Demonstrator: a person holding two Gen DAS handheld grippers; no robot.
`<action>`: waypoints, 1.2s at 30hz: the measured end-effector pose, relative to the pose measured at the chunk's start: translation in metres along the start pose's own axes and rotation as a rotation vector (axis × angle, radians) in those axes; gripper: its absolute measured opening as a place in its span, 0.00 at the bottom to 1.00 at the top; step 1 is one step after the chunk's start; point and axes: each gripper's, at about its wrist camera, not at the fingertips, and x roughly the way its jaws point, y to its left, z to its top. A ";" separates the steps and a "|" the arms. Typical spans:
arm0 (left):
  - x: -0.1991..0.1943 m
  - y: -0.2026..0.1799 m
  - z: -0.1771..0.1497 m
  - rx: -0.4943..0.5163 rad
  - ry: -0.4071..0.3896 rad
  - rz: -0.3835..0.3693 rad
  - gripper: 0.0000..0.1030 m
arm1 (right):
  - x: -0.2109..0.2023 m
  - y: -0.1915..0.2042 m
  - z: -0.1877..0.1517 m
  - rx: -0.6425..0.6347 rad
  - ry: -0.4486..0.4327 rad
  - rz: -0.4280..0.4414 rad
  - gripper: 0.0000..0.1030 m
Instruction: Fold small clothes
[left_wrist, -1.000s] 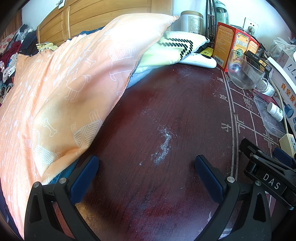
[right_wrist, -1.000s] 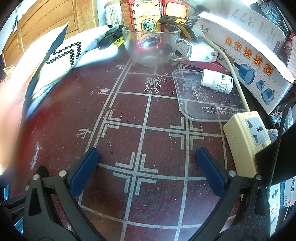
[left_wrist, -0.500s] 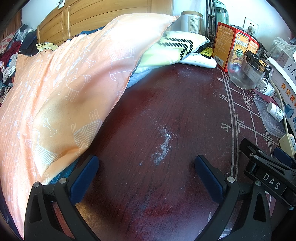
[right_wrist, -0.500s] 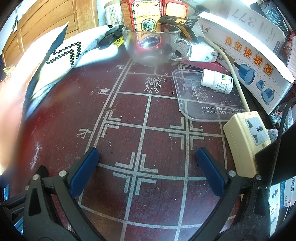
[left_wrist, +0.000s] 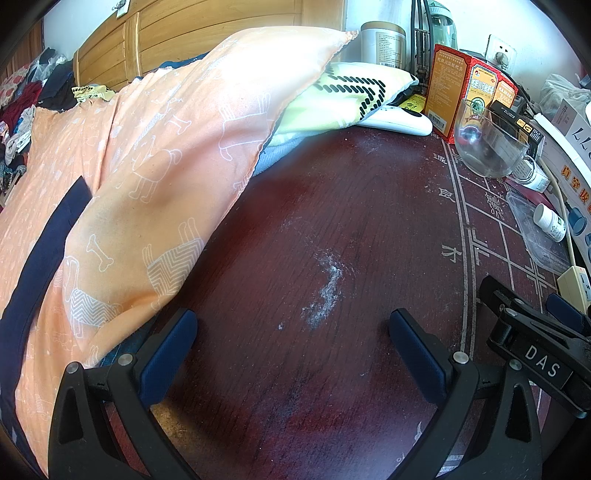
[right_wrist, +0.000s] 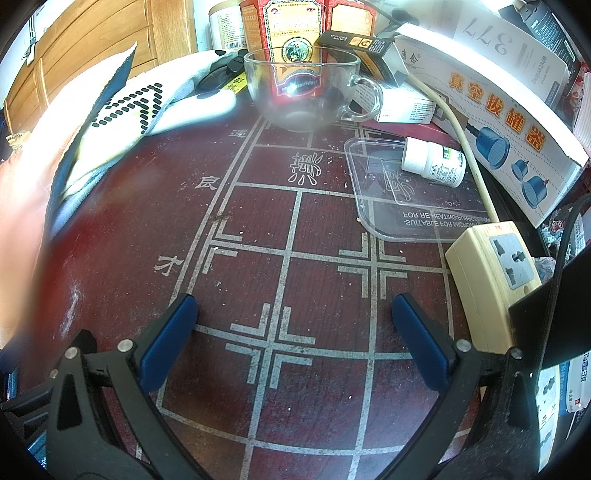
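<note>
An orange garment (left_wrist: 147, 155) with white dog and bone prints lies over the left of the dark red table (left_wrist: 332, 221), a dark navy band (left_wrist: 48, 251) across it. Behind it sits a folded yellow-green cloth (left_wrist: 343, 96) with black dashes, also seen as the pale cloth (right_wrist: 125, 114) in the right wrist view. My left gripper (left_wrist: 291, 332) is open just above the bare table, its left finger close to the orange garment's edge. My right gripper (right_wrist: 293, 325) is open over the chessboard lines, holding nothing. The right gripper's black body (left_wrist: 535, 350) shows at the left view's right edge.
A glass cup (right_wrist: 303, 92), red boxes (right_wrist: 291, 33), a white pill bottle (right_wrist: 432, 162) on a clear plastic lid (right_wrist: 406, 206), a cream power strip (right_wrist: 495, 280) with cable and a long printed box (right_wrist: 498, 107) crowd the table's right side. A wooden headboard (left_wrist: 207, 33) stands behind.
</note>
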 end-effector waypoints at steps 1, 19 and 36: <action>0.000 0.000 0.000 0.000 0.000 0.000 1.00 | 0.000 0.000 0.000 0.000 0.000 0.000 1.00; 0.000 0.000 0.000 0.000 0.000 0.000 1.00 | 0.001 -0.002 0.001 0.000 0.000 0.000 1.00; -0.004 -0.006 0.002 0.165 0.059 -0.126 1.00 | 0.022 -0.017 0.023 -0.105 -0.007 0.115 1.00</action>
